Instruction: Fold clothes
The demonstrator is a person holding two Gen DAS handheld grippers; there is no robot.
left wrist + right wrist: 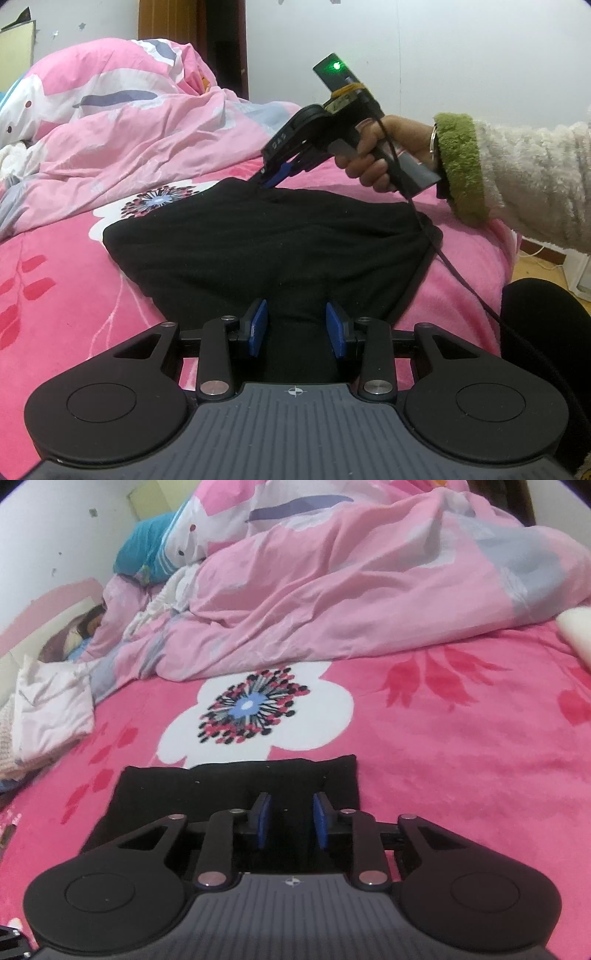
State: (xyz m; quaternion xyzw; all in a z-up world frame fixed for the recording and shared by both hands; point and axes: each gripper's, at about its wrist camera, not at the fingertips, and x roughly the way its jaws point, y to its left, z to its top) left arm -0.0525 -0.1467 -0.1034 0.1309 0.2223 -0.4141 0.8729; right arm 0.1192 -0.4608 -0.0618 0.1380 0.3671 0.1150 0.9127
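**A:** Status on the fold?

**B:** Black garment [258,240] lies flat on the bed [461,775], its far edge overlapping the near petals of the white flower print [255,709]. Right gripper [291,805] is over that edge, jaws apart, nothing pinched. Left gripper [297,321] is at the hem farthest from the flower. Its jaws are partly apart with cloth filling the gap; can't tell if it's clamped.

**A:** How to do it clean?

**B:** My call: bite all layers at the flower-side edge, lift just clear, carry away from the flower, and align the hems before release.
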